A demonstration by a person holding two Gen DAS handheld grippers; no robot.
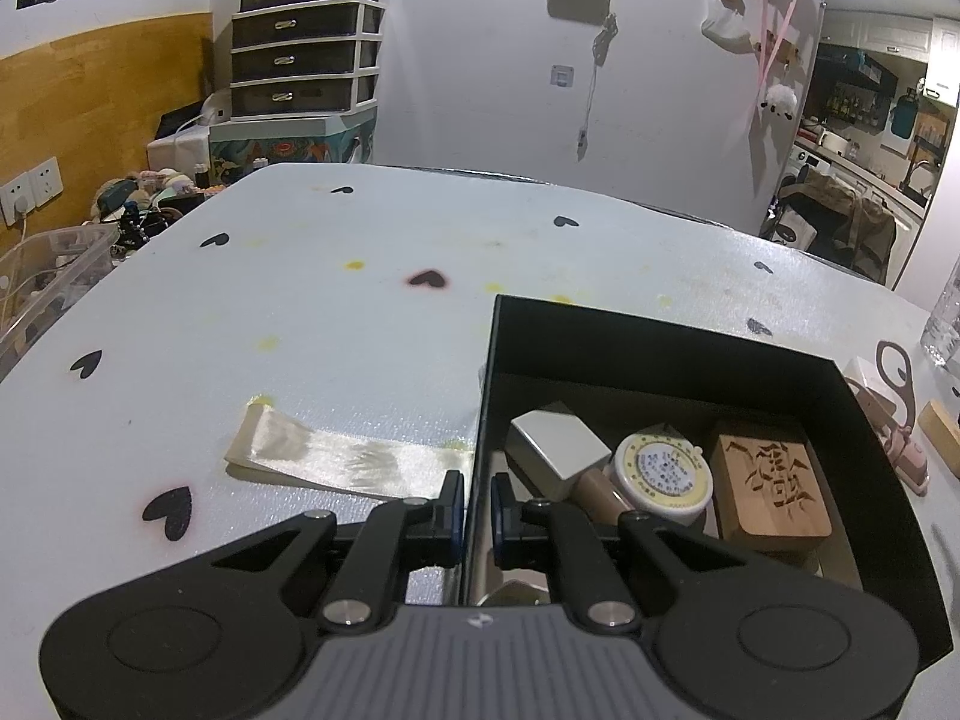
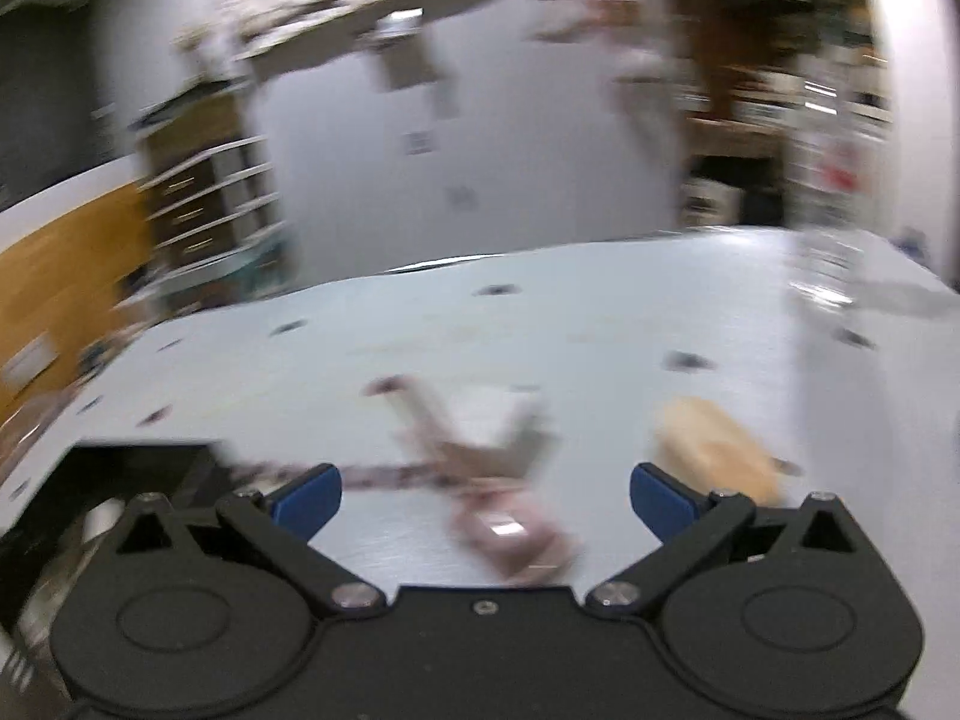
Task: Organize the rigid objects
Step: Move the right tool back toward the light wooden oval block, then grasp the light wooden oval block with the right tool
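Two tongs work here. The left tongs [image 1: 477,510] are pressed together on the near left wall of the open black cardboard box [image 1: 660,336], one pad inside and one outside, pinning the box to the white heart-printed bench [image 1: 360,312]. The right tongs [image 2: 485,495] are spread wide with nothing between the blue pads; its view is smeared by motion.

Inside the box, just beyond the pinched wall, lie a white rectangular block [image 1: 558,447], a round white tin with a yellow-ringed label [image 1: 660,471] and a carved wooden block [image 1: 771,483], side by side. Left of the box, a cream satin ribbon strip [image 1: 342,459] rests flat on the bench. Right of the box, outside it, lie pink-handled scissors [image 1: 900,414] and a plain light wooden block [image 1: 942,435]; in the right wrist view the scissors [image 2: 480,480] sit just ahead of the spread pads and the block [image 2: 714,441] off toward the right pad.

The step in hand looks like fetching the next rigid item from right of the box. To do it well, steady the wrist first, centre the pads over one item only, close across its narrow faces, then lower it into the free space near the box's far wall while the left tongs hold the box.
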